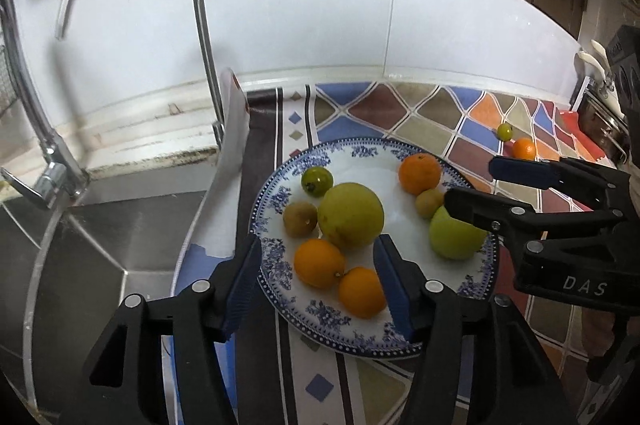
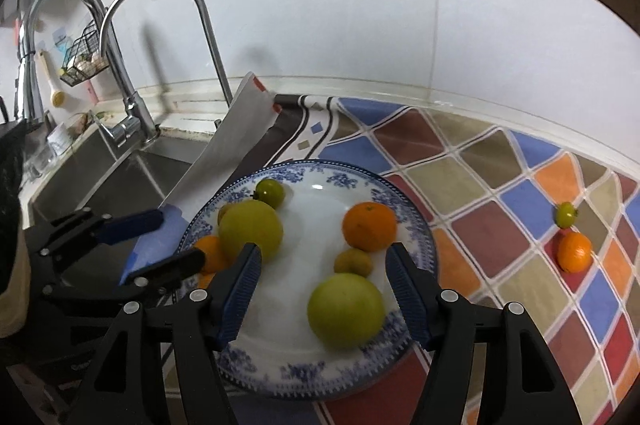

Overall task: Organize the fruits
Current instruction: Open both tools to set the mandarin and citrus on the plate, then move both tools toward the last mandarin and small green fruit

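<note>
Fruit sits mostly on the round white plate with blue floral rim (image 1: pixel 276 201) on the bench covered with a multicoloured diamond-pattern cloth (image 2: pixel 500 201). On the plate's sink side lie a large yellow-green round fruit (image 1: pixel 351 215), two orange citrus (image 1: pixel 319 263), a brown kiwi-like fruit (image 1: pixel 300 219) and a small dark-green fruit (image 1: pixel 317 180). On its other side lie a pale green apple-like fruit (image 2: pixel 346 309), one orange mandarin (image 2: pixel 370 225) and a small olive fruit (image 2: pixel 353 262). Well away from the plate, on the cloth, a small green fruit (image 2: pixel 566 214) touches a small orange one (image 2: pixel 574 252). The left gripper (image 1: pixel 318 281) hovers with fingers apart over the two orange citrus; the right gripper (image 2: pixel 324 289) has its fingers apart around the apple-like fruit, not pressing it.
</note>
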### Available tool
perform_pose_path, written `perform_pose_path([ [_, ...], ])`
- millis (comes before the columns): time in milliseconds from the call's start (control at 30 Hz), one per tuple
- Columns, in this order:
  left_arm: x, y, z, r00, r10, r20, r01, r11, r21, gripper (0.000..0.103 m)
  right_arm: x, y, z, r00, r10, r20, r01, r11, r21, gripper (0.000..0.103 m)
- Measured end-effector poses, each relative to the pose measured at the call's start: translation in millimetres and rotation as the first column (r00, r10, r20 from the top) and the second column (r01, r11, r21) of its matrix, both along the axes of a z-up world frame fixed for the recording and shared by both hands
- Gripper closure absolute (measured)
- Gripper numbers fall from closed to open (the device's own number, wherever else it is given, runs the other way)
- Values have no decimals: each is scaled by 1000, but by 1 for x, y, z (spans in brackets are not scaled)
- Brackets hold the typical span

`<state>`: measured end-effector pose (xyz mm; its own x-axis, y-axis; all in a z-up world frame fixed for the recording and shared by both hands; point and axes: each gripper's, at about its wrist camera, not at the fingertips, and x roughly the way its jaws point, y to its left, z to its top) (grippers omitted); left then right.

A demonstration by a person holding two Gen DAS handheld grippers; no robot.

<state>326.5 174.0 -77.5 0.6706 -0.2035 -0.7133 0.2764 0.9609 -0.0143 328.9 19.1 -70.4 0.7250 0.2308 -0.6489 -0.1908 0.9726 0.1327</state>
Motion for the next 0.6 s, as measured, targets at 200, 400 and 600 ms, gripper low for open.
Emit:
perform_pose_path([
  [200,-21,-3,18,998,28,55,-28,1000,-1,39,-27,-10,14,998,-46,49,46,999,-13,38],
  [400,-41,-11,34,993,42,110,-42,999,-3,35,-57,-19,29,991,-71,114,77,996,-44,38],
  [600,-65,-27,49,984,44,171,-47,999,10,32,-84,-33,40,981,-89,169,100,994,-53,38],
])
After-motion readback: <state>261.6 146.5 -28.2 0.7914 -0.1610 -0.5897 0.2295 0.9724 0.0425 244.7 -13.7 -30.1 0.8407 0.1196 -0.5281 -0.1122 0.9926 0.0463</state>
